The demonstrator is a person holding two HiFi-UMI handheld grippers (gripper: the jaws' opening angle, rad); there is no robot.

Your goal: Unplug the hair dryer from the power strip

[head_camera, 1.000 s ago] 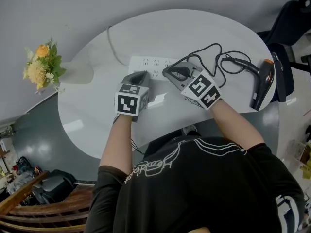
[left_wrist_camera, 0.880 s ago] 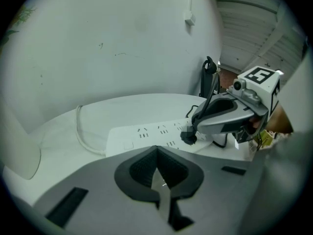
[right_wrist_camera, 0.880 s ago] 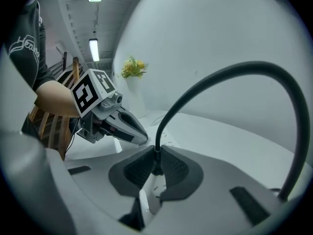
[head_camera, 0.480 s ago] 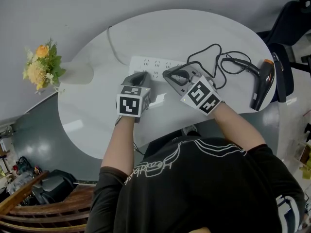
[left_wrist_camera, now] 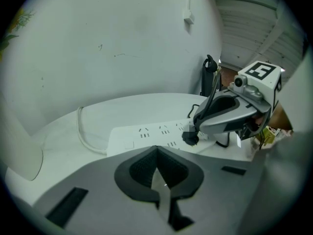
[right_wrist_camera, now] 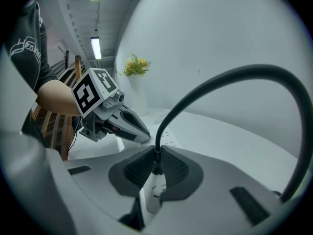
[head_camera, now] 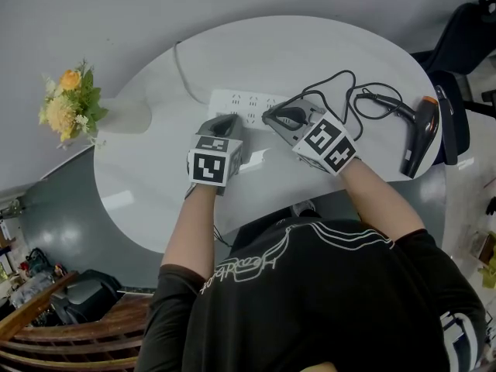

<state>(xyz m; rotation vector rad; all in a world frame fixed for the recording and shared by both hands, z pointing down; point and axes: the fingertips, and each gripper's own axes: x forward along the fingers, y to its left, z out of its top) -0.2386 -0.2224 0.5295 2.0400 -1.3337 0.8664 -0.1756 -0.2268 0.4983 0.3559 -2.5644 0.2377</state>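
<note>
Your right claw point(right_wrist_camera: 155, 161) pinches the stiff plug point(left_wrist_camera: 190, 138) at its neck; your left claw point(left_wrist_camera: 157, 155), pressed together, sits by the light power strip point(left_wrist_camera: 142, 140).

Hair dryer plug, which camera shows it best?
Left gripper view: the plug shows side-on in the power strip. Right gripper view shows only its top between the jaws; in head view the right gripper covers it.

On the tabletop point(head_camera: 155, 200) we find the power strip point(head_camera: 236, 99) just ahead of the fingers point(left_wrist_camera: 139, 169) of the left gripper point(head_camera: 227, 119). The plug point(left_wrist_camera: 190, 138) sits between the right gripper point(head_camera: 267, 118) fingers point(right_wrist_camera: 137, 170), on the strip's right part. Its cord point(head_camera: 333, 80) loops rightward from those fingers to the hair dryer point(head_camera: 415, 134). A vase of flowers point(head_camera: 74, 103) stands well left of both.
</note>
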